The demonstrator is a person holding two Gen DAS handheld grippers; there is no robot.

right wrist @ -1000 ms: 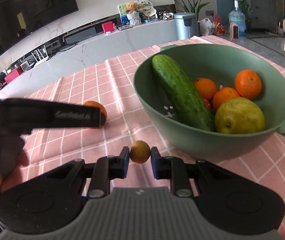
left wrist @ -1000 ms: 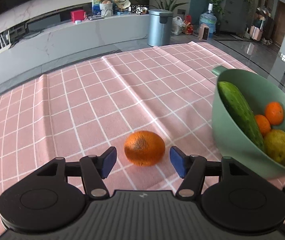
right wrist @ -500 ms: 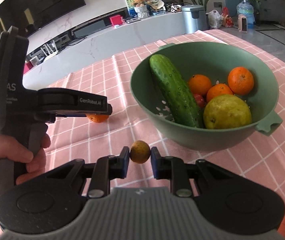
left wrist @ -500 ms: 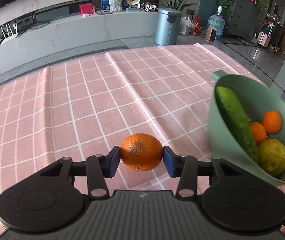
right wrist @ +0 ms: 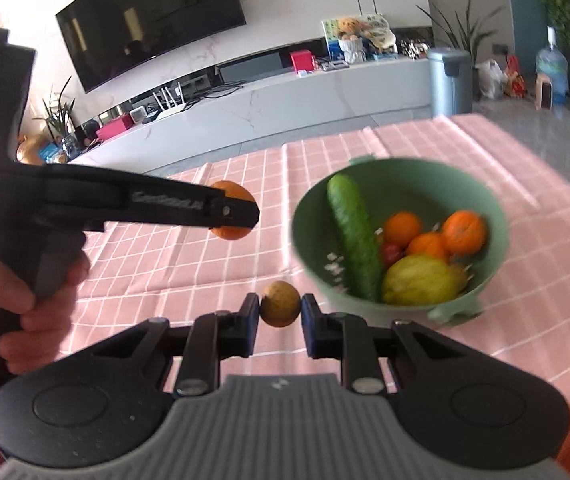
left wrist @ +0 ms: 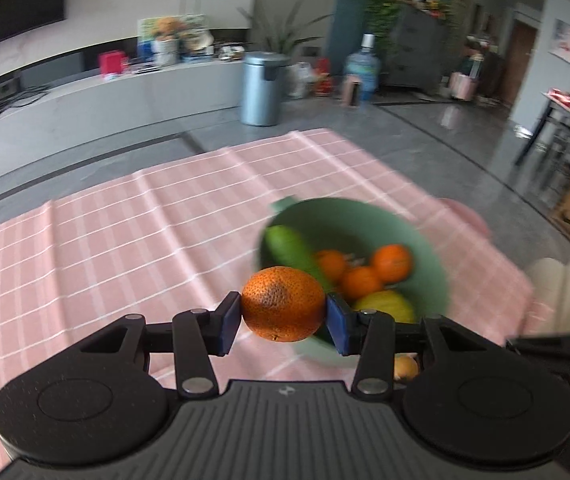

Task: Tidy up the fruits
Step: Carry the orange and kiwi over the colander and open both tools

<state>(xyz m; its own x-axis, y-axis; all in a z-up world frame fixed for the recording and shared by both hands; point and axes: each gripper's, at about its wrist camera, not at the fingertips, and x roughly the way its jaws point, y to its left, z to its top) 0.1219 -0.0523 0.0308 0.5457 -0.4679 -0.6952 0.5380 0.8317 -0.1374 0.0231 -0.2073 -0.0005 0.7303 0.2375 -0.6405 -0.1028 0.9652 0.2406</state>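
A: How do the jaws stand? Both pairs are closed on fruit. The left gripper (left wrist: 284,312) clamps an orange (left wrist: 283,304) between its blue pads, one pad on each side. The right gripper (right wrist: 281,312) pinches a small yellow-brown fruit (right wrist: 280,304) the same way.

B: Where is each fruit? The orange is held clear of the pink checked tablecloth (left wrist: 125,248), in front of the near rim of the green bowl (left wrist: 437,264) in the left wrist view. In the right wrist view it shows partly behind the left gripper's finger, to the left of the bowl. The small fruit hangs above the cloth, near the bowl's left wall.

A: Orientation? The orange is slightly flattened, its wider axis running across from pad to pad; a small mark faces down toward the camera. The small fruit is near round, so its axis cannot be told.

B: Bowl contents? A cucumber (right wrist: 353,236) leans on the left wall, long axis running from the far rim down toward the camera. Beside it lie three mandarins (right wrist: 465,232) and a yellow pear-like fruit (right wrist: 421,280).
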